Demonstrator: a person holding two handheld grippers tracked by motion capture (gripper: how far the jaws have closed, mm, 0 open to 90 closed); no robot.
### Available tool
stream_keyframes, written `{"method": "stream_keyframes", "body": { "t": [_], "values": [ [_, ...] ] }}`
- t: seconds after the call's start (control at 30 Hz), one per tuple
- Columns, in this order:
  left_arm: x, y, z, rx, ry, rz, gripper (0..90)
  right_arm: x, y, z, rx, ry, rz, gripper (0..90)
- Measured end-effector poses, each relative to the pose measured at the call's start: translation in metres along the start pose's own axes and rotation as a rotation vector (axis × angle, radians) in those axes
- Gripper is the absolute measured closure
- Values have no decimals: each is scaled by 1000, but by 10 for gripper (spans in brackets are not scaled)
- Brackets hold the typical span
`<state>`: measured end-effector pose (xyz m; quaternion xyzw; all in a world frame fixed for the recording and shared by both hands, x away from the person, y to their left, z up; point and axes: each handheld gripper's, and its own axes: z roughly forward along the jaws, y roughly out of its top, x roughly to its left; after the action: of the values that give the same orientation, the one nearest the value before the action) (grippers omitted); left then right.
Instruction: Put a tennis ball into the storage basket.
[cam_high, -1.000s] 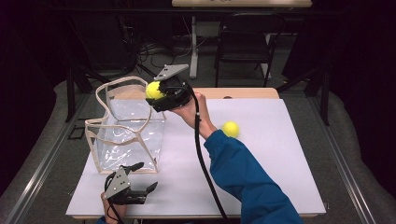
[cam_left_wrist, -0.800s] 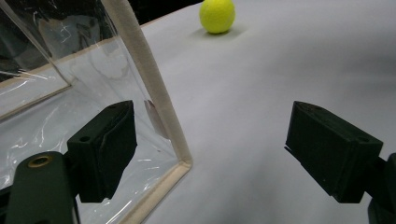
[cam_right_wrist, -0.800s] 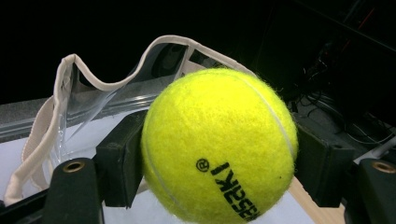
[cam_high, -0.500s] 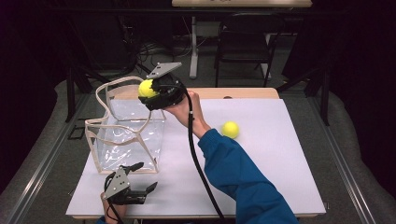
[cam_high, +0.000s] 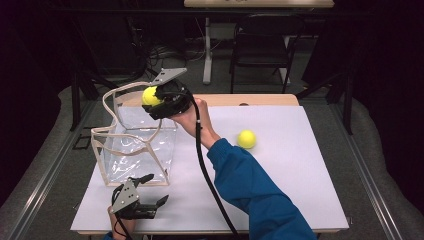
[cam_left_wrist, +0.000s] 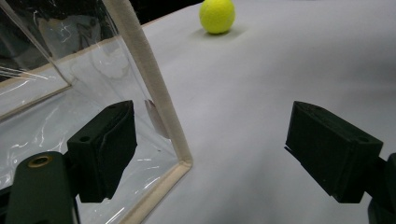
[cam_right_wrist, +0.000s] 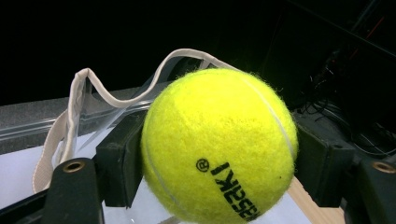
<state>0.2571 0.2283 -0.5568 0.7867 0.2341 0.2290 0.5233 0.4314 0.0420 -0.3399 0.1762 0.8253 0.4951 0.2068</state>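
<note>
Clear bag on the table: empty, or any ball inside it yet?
Empty: the clear bag holds nothing; one tennis ball is clamped in the right gripper above it.

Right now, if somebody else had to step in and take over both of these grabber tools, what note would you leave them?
Right gripper: shut on a tennis ball, held over the rim of the clear bag.
Left gripper: open, holding nothing, low on the table by the bag's near corner.
Second tennis ball: lies on the table, right of the bag.
Done: first ball picked up.
Left: probably drop it in the bag, then fetch the second.
</note>
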Motion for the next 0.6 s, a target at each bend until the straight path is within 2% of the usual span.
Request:
{"method": "stream_keyframes", "body": {
  "t": [0.6],
  "values": [
    [0,0,0,0,-1,0,159,9,5,10,4,25,-6,263]
  ]
}}
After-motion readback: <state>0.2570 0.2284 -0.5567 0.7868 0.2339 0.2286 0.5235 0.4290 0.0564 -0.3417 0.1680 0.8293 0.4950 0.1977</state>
